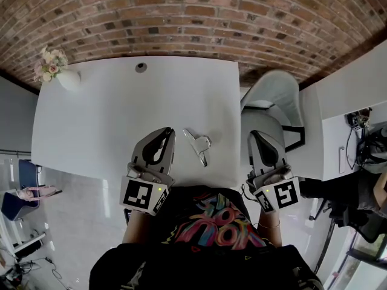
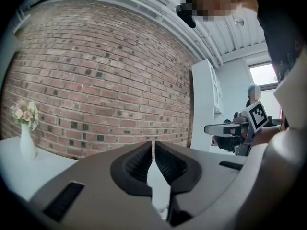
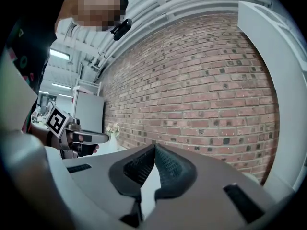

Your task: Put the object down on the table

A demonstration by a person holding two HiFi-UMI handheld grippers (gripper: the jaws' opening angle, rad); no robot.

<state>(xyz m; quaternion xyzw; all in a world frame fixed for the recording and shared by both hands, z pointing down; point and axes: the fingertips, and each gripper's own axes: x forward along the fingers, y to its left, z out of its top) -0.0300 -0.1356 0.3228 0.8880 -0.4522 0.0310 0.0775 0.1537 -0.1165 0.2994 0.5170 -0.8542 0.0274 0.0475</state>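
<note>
Looking down from the head view, the white table [image 1: 91, 132] is smooth and matte with straight edges. The one small metal object [image 1: 198, 145] lies flat on it close to the front edge. It's thin and shiny and shaped kind of like a bent clip, but I can't tell exactly what it is. There are two grippers, both rounded grey plastic shells with a black-and-white marker cube [image 1: 144, 195] at the back end. The left gripper [image 1: 167, 131] is over the table just beside the object, on its left, and not touching it. In the left gripper view its ribbed black pads [image 2: 136, 164] meet at the tips with nothing caught between them. The right gripper [image 1: 253, 134] is out past the table's right edge, above the one white moulded chair [image 1: 275, 92] and clear of the object. Its pads [image 3: 169, 169] are pressed tip to tip too, with nothing held. At the far left corner stands one white vase [image 1: 68, 79] with pale flowers, and one small round grey cap [image 1: 141, 67] sits near the back edge. A wide stretch of bare tabletop runs between those and the object. Rough red-brown brick wall [image 1: 199, 11] runs along behind the table.
</note>
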